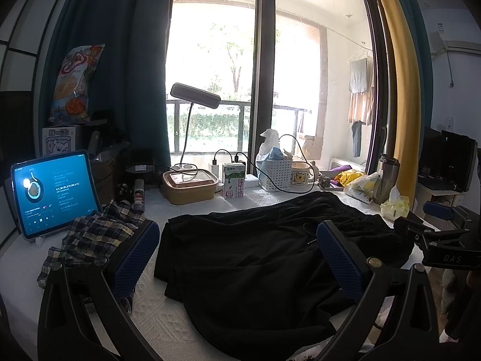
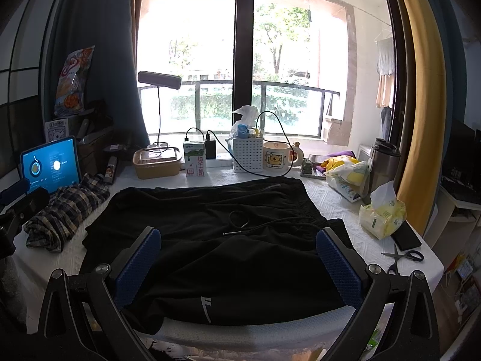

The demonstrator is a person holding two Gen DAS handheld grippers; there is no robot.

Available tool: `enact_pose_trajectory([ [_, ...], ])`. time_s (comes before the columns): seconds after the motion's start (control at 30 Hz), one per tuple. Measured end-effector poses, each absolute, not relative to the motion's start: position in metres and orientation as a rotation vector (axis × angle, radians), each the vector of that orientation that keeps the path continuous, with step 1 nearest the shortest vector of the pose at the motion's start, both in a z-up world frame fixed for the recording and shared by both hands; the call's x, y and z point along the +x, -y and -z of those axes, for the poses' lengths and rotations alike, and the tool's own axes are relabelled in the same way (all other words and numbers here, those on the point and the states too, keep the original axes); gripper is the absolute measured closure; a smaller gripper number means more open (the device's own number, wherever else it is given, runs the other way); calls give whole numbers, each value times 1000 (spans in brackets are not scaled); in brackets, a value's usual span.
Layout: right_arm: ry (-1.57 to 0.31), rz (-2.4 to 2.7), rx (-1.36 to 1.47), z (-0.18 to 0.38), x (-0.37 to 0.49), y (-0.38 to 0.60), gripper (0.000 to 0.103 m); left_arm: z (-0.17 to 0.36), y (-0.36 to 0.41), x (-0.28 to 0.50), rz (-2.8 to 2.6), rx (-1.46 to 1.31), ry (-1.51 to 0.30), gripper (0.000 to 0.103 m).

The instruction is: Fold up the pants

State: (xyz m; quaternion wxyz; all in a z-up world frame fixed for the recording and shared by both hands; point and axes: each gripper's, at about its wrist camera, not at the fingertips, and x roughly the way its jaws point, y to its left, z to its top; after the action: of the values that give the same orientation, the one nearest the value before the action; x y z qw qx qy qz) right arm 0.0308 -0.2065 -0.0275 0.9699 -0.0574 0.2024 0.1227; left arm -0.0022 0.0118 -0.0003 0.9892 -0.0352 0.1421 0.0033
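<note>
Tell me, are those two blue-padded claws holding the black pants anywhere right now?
No. The left gripper and right gripper both have jaws spread wide above the black pants, gripping nothing.

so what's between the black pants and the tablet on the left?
A crumpled plaid garment lies between the tablet and the black pants, its edge reaching the tablet's base. Both wrist views show it; the right wrist view is clearest.

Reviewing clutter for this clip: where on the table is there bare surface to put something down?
Bare white cloth shows between the black pants and the scissors, and at the near-left corner below the plaid garment. The back edge is crowded: tablet, lunch box, milk carton, basket, mug.
</note>
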Motion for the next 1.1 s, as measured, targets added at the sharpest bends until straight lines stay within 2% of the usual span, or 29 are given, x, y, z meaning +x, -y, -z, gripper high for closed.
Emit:
enact_pose_trajectory([
  [0.87, -411, -247, -124, 30, 32, 206, 0, 1, -11, 1, -7, -60, -285, 0],
  [1.1, -437, -237, -142, 40, 61, 214, 0, 13, -12, 33, -3, -24, -358, 0],
])
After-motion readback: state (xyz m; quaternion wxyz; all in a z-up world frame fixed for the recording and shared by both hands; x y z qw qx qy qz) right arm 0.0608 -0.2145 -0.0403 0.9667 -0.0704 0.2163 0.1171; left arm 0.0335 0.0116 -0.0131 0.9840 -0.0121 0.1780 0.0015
